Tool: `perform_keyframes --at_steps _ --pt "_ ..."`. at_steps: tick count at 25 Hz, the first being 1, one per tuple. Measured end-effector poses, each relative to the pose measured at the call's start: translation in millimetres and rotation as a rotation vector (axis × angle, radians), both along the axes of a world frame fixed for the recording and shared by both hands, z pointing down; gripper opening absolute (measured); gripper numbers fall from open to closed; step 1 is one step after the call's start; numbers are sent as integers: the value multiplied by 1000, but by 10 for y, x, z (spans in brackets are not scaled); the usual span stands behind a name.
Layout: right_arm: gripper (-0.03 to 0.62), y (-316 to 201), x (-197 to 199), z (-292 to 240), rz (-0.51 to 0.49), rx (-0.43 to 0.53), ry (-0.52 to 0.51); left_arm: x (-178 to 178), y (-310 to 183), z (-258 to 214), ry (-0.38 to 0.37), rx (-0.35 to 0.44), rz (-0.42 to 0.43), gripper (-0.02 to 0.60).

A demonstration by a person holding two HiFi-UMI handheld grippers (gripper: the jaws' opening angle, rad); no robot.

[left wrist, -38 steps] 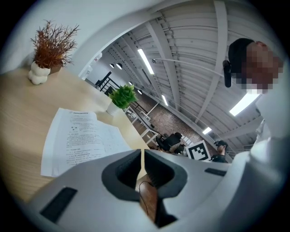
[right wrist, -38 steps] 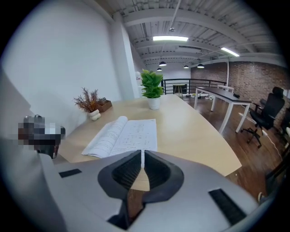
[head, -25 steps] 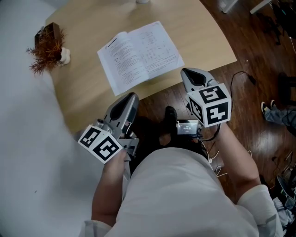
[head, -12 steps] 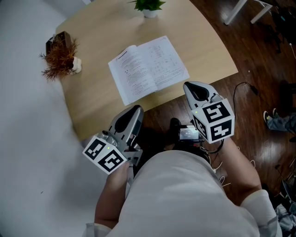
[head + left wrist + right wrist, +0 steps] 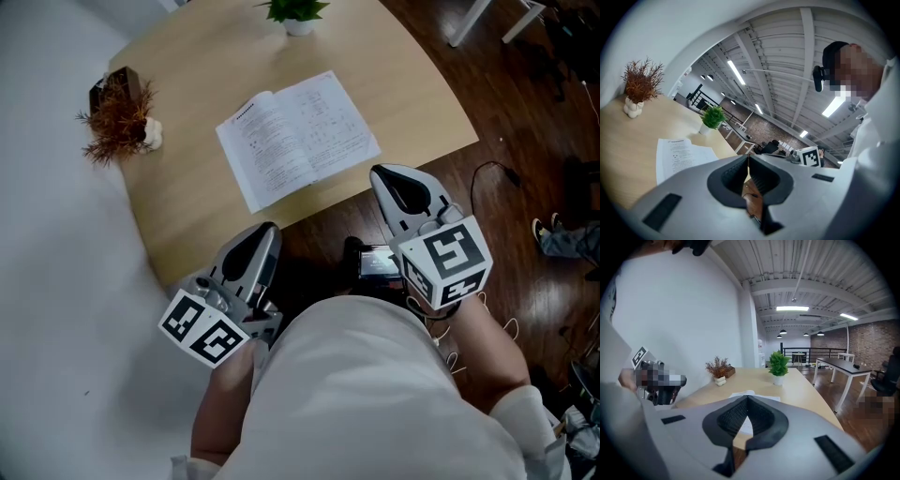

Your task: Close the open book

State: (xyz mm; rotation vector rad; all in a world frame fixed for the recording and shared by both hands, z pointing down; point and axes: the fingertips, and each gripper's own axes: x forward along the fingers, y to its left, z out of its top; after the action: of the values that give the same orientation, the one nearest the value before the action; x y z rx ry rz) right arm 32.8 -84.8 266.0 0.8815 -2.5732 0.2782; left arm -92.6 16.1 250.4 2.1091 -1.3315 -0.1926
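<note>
Book [image 5: 298, 136] lies open, pages up, mid table [image 5: 187, 216].
Left gripper [image 5: 261, 234] and right gripper [image 5: 391, 176] both off near table edge, well short of book. Jaws together on both, nothing held.

Risks:
- With jaws pressed together you can't pinch a page, only push. Push on flat page likely slides whole book or creases sheet.
- Lift too few leaves and cover won't come over.
- Wide sweep to left may clip dried plant [image 5: 117, 117].
</note>
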Motion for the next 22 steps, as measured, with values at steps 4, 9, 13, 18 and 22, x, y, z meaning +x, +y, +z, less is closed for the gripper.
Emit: perform_keyframes --at_steps 4,9,13,18,22 --pt "3 43 29 -91 -10 11 -24 26 45 -60 -14 3 7 -2" --pt "3 91 70 -127 -28 7 -40 87 120 -56 -23 -4 11 -2" --pt "3 105 147 -163 -48 5 -52 174 134 -80 -28 -4 1 -2" --pt "3 99 264 -198 -81 5 -63 334 102 -109 -36 -1 -13 -2" --pt "3 66 366 -191 -108 -1 -66 460 80 -112 -37 -2 -37 -2"
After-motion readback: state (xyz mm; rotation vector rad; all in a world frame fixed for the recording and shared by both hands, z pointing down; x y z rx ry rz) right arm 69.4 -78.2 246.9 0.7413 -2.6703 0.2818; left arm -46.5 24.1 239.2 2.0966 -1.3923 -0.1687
